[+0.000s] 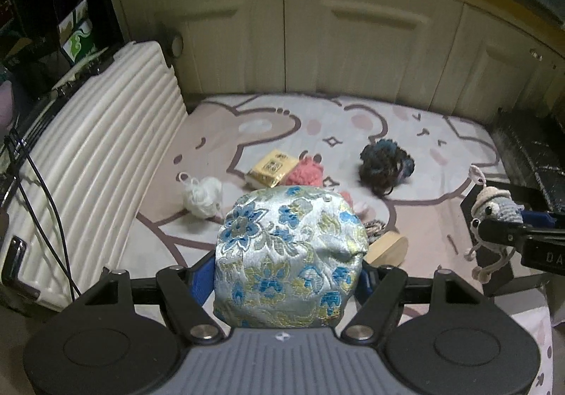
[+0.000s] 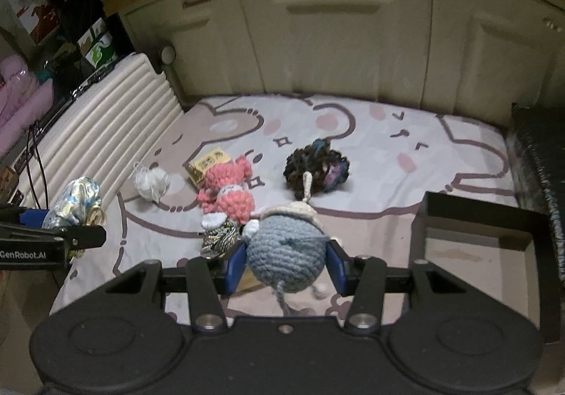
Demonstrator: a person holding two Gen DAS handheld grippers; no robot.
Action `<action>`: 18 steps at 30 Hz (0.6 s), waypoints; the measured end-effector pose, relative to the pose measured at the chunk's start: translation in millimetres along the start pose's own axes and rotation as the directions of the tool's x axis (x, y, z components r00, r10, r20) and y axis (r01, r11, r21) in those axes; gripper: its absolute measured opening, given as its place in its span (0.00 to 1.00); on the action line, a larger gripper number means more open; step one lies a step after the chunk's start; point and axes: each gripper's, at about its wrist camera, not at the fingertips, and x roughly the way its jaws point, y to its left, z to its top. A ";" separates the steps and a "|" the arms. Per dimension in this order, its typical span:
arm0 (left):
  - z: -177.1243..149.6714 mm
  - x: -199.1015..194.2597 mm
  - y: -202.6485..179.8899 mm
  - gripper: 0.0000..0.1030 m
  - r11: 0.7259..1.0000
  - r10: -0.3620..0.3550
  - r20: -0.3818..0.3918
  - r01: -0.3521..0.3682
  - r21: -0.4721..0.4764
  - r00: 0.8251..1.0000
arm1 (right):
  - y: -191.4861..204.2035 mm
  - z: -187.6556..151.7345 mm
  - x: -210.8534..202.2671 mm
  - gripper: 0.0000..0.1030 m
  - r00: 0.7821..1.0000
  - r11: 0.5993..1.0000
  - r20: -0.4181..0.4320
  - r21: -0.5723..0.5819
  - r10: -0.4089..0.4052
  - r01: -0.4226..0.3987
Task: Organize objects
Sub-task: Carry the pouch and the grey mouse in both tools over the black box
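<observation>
Left tool (image 1: 287, 275): clamped on a brocade pouch (image 1: 289, 253), blue pads pressed into both its sides, held above the mat (image 1: 406, 133).
Right tool (image 2: 286, 262): closed on a blue-grey crochet toy (image 2: 287, 253), its cord hanging below; seen from the left view it sat at 3 o'clock, over the near edge of a black tray (image 2: 480, 215).
Tray: at 3 o'clock on the mat; what could be seen of its floor looked bare.
Still on the mat: white yarn ball (image 2: 152, 183) at 10 o'clock, yellow packet (image 2: 208, 162) and pink crochet toy (image 2: 229, 195) near the middle and touching, dark yarn bundle (image 2: 317, 165) at 1 o'clock, a small patterned item (image 2: 220, 239) just ahead of the right tool.
Progress: early, by my reading; two things lifted, none visibly put away, five loose.
Destination: probably the tray, though I couldn't confirm it.
</observation>
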 end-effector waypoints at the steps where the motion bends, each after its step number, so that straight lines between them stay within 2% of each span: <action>1: 1.0 -1.9 -1.1 0.72 1.000 -0.001 0.004 0.001 0.000 1.000 | -0.4 0.9 -3.7 0.48 1.000 1.000 0.009 0.001 -0.003 0.003; 9: 11.3 -14.7 -14.6 0.72 1.000 -0.016 0.029 0.017 -0.005 0.999 | -3.5 7.9 -31.8 0.48 0.998 1.000 0.058 0.008 -0.022 0.022; 18: 33.1 -32.4 -51.7 0.72 0.998 -0.066 0.063 0.065 0.021 0.996 | -22.6 16.4 -62.5 0.48 0.990 0.995 0.107 0.058 -0.088 0.082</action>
